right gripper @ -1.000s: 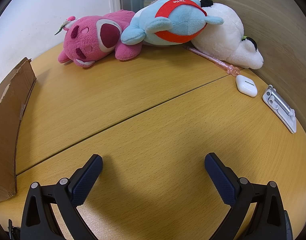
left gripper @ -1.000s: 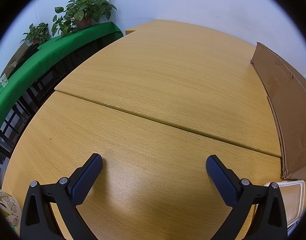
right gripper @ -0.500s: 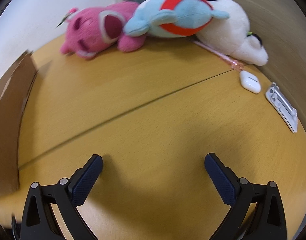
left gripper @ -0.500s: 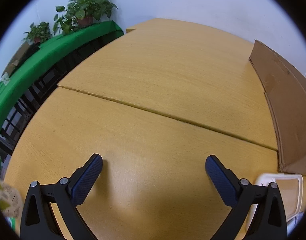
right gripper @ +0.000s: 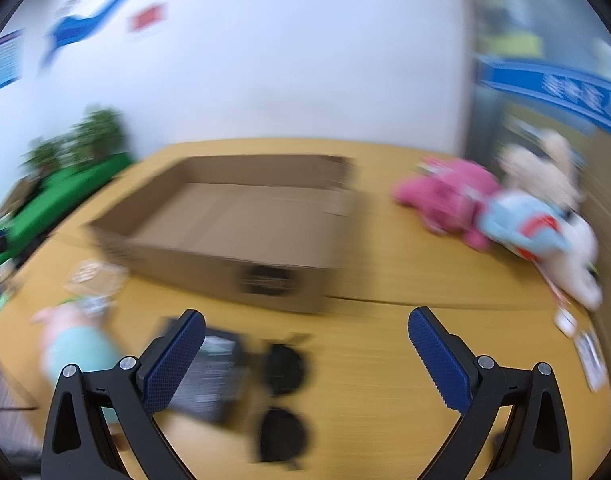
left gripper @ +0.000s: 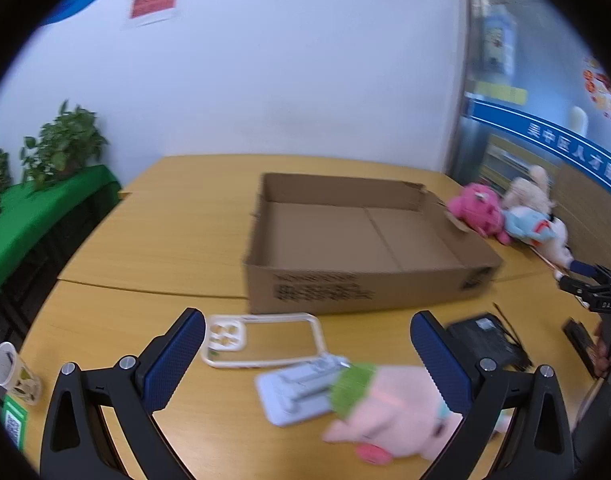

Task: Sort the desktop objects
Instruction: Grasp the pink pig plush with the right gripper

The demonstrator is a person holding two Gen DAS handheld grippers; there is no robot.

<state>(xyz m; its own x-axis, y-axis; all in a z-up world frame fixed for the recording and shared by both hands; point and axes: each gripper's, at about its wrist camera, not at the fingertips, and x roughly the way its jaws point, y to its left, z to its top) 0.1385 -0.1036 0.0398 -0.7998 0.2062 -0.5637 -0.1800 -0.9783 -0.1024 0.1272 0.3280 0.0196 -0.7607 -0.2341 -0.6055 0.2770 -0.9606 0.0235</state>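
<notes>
We hold both grippers, left gripper and right gripper, with jaws spread wide and empty above the wooden worktop. An open shallow brown cardboard box sits mid-worktop. Along the near edge lie a clear phone case, a pink plush toy and black round sunglasses.

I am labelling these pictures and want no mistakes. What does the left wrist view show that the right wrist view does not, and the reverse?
Only the left wrist view shows the paper cup at the table's left edge and the right gripper at far right.

Only the right wrist view shows the dark sunglasses and the small white case.

Both show the empty cardboard box, the clear phone case, the pink plush near the camera, the plush pile, and open jaws holding nothing.
</notes>
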